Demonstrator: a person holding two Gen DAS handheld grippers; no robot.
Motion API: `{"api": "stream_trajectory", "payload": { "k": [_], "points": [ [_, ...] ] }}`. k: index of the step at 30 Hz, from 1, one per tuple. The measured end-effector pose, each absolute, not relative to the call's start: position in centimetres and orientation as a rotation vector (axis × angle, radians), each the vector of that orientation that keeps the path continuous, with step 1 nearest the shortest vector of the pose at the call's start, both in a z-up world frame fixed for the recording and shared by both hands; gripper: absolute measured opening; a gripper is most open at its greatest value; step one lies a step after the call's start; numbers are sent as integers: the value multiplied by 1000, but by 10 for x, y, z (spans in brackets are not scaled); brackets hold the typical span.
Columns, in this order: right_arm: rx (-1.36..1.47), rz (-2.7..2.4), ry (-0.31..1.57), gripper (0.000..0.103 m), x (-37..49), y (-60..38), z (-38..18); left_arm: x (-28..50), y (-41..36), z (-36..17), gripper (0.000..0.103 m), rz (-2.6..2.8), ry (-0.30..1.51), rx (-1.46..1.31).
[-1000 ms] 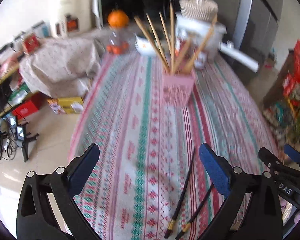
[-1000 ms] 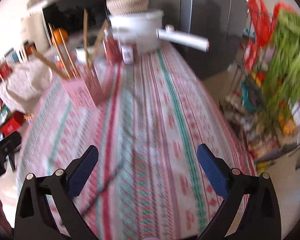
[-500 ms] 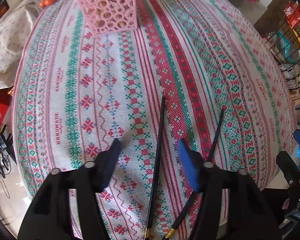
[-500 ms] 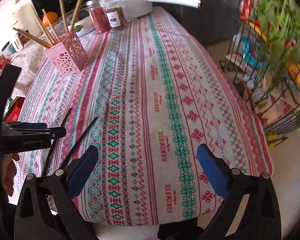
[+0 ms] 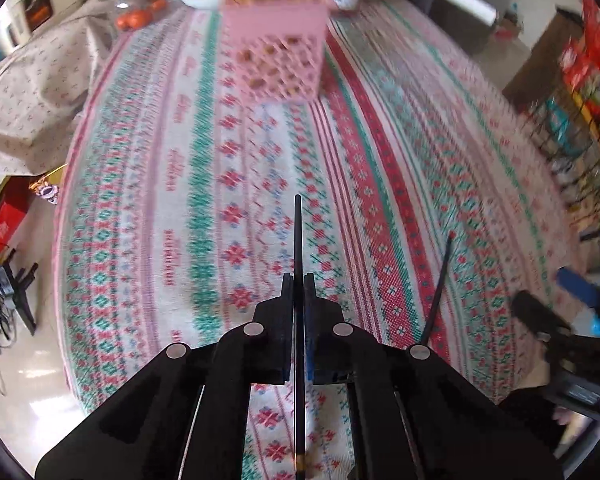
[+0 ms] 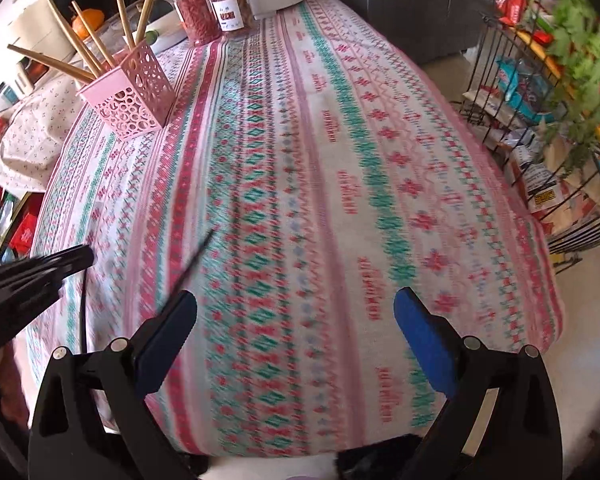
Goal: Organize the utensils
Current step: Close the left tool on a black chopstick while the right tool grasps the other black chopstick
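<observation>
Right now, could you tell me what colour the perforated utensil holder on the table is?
Pink. The utensil holder shows most sharply in the right wrist view.

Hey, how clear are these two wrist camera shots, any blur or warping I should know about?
Left wrist view: motion blur smears the pink holder and tablecloth, while the left gripper and its clamped black chopstick stay sharp. Right wrist view: the near cloth and the loose chopstick are smeared, the holder sharper. Both views bulge from fisheye distortion, in bright daylight.

left gripper point(image 5: 299, 280) clamped tight, right gripper point(image 6: 296, 312) spread wide
</observation>
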State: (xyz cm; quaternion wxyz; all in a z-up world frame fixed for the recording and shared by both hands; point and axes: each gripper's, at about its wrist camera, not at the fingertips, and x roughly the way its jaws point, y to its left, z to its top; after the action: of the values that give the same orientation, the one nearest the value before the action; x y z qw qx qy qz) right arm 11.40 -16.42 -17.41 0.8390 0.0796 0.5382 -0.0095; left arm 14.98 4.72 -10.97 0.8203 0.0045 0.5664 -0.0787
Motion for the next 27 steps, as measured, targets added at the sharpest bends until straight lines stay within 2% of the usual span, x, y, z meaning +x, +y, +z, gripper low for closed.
{"api": "stream_trajectory", "payload": {
  "k": [5, 7, 11, 12, 14, 16, 19, 24, 27],
  "points": [
    [269, -55, 1225, 93, 138, -128, -188, 130, 75, -78, 4, -170, 1112, -56],
    [293, -98, 1249, 80, 142, -118, -195, 122, 83, -70, 4, -174, 1088, -61],
    [252, -202, 1228, 63, 142, -97, -202, 122, 84, -61, 4, -178, 1062, -61],
    [232, -222, 1219, 53, 142, -92, -202, 120, 86, -59, 4, -182, 1056, -67],
    [216, -251, 1201, 45, 140, -84, -202, 120, 87, -58, 4, -180, 1050, -77],
    [215, -255, 1187, 28, 137, -77, -201, 119, 90, -56, 4, -175, 1047, -81],
    [196, -241, 1177, 13, 133, -68, -199, 119, 93, -57, 4, -173, 1042, -87],
    [270, -122, 1156, 6, 128, -79, -197, 118, 102, -59, 4, -174, 1046, -120],
    [362, -45, 1136, 5, 124, -100, -195, 124, 108, -70, 5, -177, 1101, -164]
  ]
}}
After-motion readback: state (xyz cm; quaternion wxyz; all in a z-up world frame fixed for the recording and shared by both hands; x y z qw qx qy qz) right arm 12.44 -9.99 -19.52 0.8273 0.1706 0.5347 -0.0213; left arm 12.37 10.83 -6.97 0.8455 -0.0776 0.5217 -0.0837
